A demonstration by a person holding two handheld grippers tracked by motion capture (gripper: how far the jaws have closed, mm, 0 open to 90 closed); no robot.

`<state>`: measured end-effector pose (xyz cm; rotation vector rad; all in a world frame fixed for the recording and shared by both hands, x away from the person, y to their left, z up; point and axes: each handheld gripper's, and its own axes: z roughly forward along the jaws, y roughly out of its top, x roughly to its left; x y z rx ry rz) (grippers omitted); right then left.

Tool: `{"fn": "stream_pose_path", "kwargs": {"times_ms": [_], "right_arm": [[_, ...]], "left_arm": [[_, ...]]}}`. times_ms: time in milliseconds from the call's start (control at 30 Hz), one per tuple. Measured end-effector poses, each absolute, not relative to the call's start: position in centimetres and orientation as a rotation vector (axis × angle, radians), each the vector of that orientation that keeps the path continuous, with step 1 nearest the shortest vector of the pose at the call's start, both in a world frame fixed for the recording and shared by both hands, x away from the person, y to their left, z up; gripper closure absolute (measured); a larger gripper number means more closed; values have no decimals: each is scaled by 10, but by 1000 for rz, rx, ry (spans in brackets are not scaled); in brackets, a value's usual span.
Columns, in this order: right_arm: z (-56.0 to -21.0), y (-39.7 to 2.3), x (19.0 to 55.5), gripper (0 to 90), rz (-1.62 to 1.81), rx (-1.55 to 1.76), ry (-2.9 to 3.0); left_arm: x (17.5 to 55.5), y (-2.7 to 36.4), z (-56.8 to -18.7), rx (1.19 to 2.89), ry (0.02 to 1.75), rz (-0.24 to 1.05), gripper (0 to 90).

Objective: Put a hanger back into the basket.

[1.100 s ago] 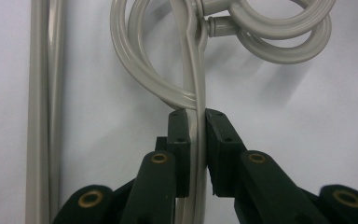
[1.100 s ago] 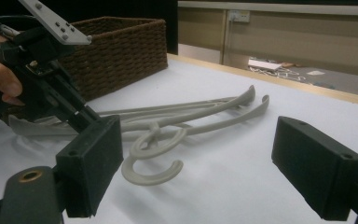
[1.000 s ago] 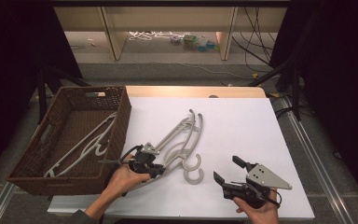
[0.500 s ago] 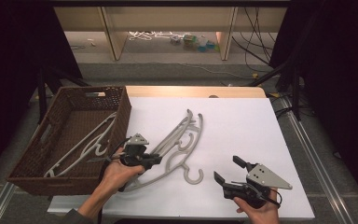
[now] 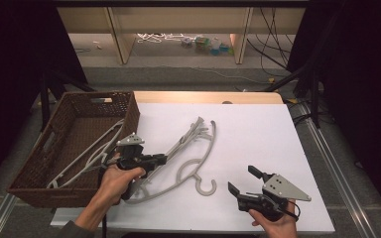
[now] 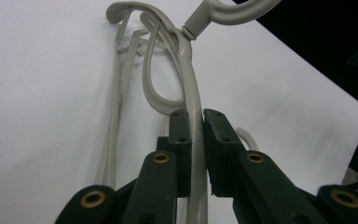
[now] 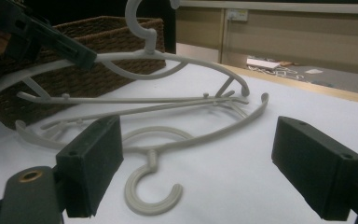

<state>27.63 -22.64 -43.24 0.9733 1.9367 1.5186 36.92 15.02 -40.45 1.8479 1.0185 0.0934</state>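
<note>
Hanger [image 6: 193, 100] arm is clamped between my left fingers [image 6: 181, 140], lifted beside the wicker basket [image 5: 79, 106]; its end may snag the hanger [image 5: 198, 166] lying on the worktop [image 5: 258, 134]. My right fingers [image 7: 324, 172] stand wide, empty.

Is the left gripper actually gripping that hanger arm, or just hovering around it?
Touching. The left gripper view shows the left gripper with both pads pressed against the hanger arm running between them.
</note>
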Motion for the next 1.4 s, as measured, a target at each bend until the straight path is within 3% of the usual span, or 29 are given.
{"fn": "stream_pose_path", "kwargs": {"times_ms": [900,1400], "right_arm": [[-435,-225,278,172,1523,975,1941],[-434,-226,278,172,1509,978,1952]], "left_arm": [[376,191,-357,1689,1057,58,819],[360,254,-286,1639,1046,247,819]]}}
